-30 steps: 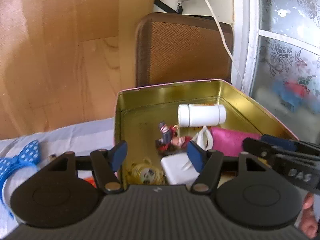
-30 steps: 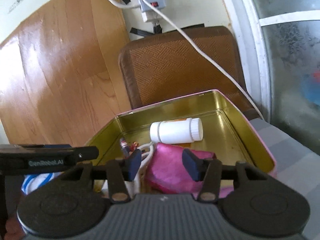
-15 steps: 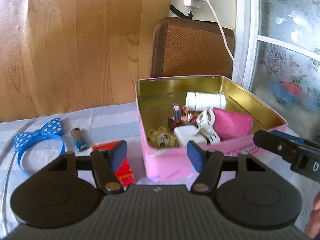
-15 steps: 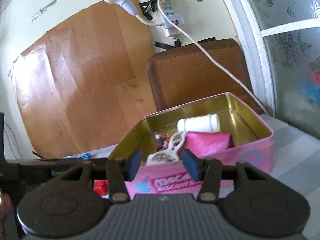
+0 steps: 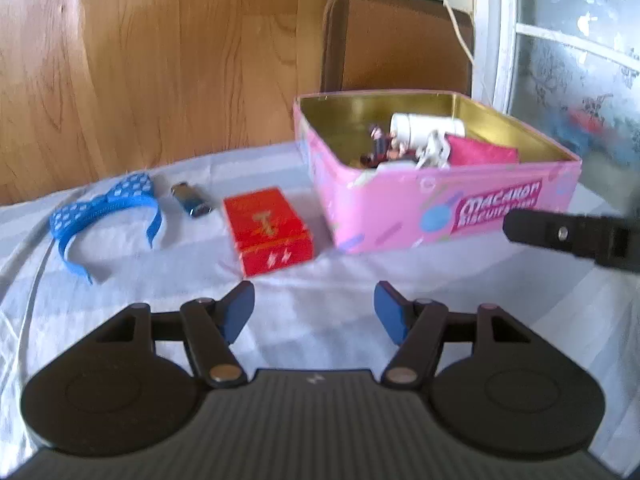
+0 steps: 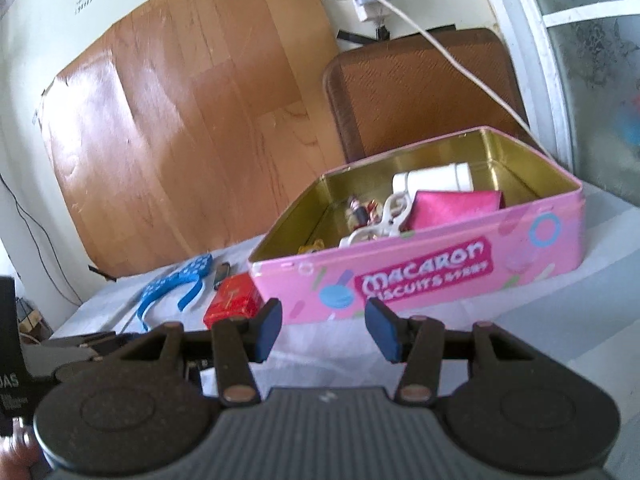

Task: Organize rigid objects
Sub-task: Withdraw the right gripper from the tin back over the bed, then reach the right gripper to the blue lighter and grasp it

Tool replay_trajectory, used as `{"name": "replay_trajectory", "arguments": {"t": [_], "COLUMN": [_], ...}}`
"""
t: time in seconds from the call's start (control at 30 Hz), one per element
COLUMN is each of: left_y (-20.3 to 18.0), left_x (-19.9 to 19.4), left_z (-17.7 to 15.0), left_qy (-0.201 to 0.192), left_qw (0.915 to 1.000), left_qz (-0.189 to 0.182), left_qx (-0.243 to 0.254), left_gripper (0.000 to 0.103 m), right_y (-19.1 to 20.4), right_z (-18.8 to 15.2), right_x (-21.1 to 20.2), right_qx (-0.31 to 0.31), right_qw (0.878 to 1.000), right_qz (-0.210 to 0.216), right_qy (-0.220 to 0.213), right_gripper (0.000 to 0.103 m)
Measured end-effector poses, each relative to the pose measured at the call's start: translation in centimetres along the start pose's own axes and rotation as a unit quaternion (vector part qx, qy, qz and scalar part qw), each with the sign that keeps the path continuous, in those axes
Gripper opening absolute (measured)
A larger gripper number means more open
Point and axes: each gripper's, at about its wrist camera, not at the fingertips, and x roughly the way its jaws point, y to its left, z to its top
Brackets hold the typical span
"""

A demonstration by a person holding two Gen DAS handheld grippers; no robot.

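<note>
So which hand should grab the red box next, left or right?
Left, probably. The left gripper is open and empty with the red box just ahead, slightly left of its jaws. From the right gripper, also open and empty, the box sits off to its left, the pink tin straight ahead.

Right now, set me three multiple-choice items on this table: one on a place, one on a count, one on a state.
1. Where is the red box?
A. Inside the tin
B. On the cloth between lighter and pink tin
C. On the chair

2. How many things lie on the cloth outside the tin?
A. One
B. Three
C. Six

3. What do the left gripper fingers hold?
A. Nothing
B. The headband
C. The white bottle

Key: B, it sits beside the tin's outer wall; B, blue headband, lighter, red box; A, only bare cloth shows between them.
</note>
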Motion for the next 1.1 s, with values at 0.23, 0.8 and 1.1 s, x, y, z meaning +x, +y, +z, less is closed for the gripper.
{"name": "replay_trajectory", "arguments": {"t": [0.23, 0.8, 1.1], "left_y": [1.1, 4.0, 5.8], "left_x": [0.5, 0.5, 0.7], "left_z": [-1.3, -2.2, -2.3], "left_qy": [0.016, 0.014, 0.012], "left_qw": [0.9999, 0.9998, 0.9994], "left_qz": [0.003, 0.01, 0.018], "left_qx": [0.002, -0.012, -0.026], "left_gripper": [0.068, 0.068, 0.068], "right_y": [1.3, 4.2, 5.9], "right_z": [-0.5, -1.5, -1.8], "right_x": [0.5, 2.3, 3.4], "right_qx": [-0.004, -0.033, -0.052], "right_qw": [1.0, 0.998, 0.997], "right_qz": [0.005, 0.007, 0.012], "right_qy": [0.015, 0.043, 0.055], "right_gripper": [0.049, 0.049, 0.05]}}
